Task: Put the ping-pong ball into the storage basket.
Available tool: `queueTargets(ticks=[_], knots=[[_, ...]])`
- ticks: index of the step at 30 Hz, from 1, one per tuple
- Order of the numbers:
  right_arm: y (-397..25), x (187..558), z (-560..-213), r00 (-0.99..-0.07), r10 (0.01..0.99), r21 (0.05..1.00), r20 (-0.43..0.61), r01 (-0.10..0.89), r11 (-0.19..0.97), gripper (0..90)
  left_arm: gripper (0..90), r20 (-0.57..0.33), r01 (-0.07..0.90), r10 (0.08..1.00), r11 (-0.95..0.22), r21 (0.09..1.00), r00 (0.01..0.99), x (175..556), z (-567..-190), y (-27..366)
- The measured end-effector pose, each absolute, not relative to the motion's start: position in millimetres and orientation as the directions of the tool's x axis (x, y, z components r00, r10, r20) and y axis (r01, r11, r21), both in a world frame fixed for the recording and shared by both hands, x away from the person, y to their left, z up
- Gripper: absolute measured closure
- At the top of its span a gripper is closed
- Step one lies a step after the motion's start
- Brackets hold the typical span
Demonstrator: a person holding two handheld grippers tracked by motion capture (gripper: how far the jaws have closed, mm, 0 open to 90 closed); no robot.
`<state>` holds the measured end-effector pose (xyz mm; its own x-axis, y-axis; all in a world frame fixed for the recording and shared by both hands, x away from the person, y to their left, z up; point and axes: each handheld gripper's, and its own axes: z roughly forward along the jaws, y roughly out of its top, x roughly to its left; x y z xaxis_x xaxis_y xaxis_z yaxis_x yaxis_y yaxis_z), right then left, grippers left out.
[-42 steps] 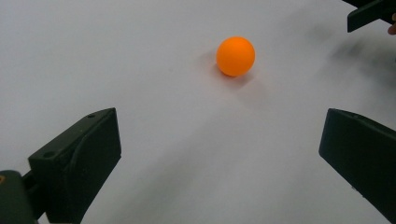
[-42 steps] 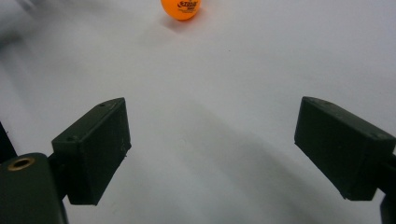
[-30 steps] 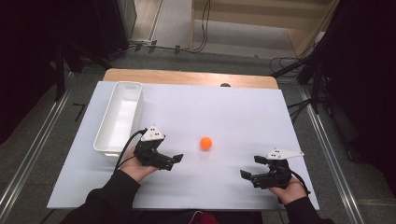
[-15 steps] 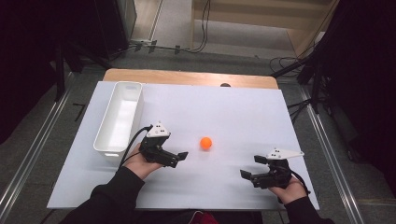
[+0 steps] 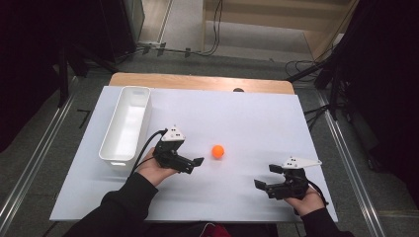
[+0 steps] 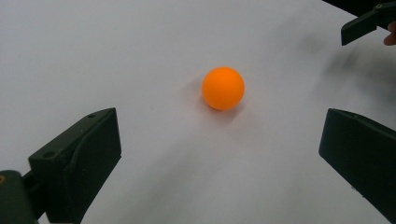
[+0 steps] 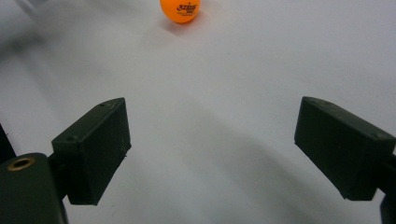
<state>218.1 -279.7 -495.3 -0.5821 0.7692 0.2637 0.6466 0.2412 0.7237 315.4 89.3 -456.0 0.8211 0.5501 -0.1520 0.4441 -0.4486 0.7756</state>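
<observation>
While the left gripper [image 5: 196, 165] points at the ball [image 5: 218, 151] with jaws spread wide, the ball rests on the white sheet [image 5: 247, 118] just ahead, untouched. Well apart, the right gripper [image 5: 268, 176] is likewise wide open, holding nothing.

A small round plastic ball [image 5: 218, 151] is bright orange with dark printed lettering. The long rectangular plastic bin [image 5: 125, 124] is plain white. The flat table sheet [image 5: 257, 118] is pale white over a tan wooden tabletop edge [image 5: 197, 82]. Both grippers' jaws are matte black.
</observation>
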Motion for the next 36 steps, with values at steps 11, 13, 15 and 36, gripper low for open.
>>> queueTargets(ticks=[11, 13, 15, 36], knots=[[-279.6, 217.8, -495.3, -0.580, 0.769, 0.720, 0.268, 0.651, 0.240, 9.3, 0.0, -0.152, 0.433, 0.531, -0.457, 0.777, 0.834, 321.3, -456.9, 76.4], [-279.2, 217.7, -495.3, -0.582, 0.767, 0.719, 0.269, 0.651, 0.242, 9.3, 0.0, -0.144, 0.430, 0.528, -0.470, 0.771, 0.837, 323.4, -456.8, 75.1], [-278.9, 217.7, -495.3, -0.585, 0.766, 0.720, 0.266, 0.649, 0.245, 9.3, 0.0, -0.150, 0.434, 0.526, -0.472, 0.767, 0.837, 325.8, -456.3, 73.6], [-278.4, 219.1, -496.0, -0.585, 0.766, 0.720, 0.267, 0.649, 0.244, 9.3, 0.0, -0.172, 0.434, 0.500, -0.473, 0.767, 0.849, 346.3, -457.8, 50.7]])
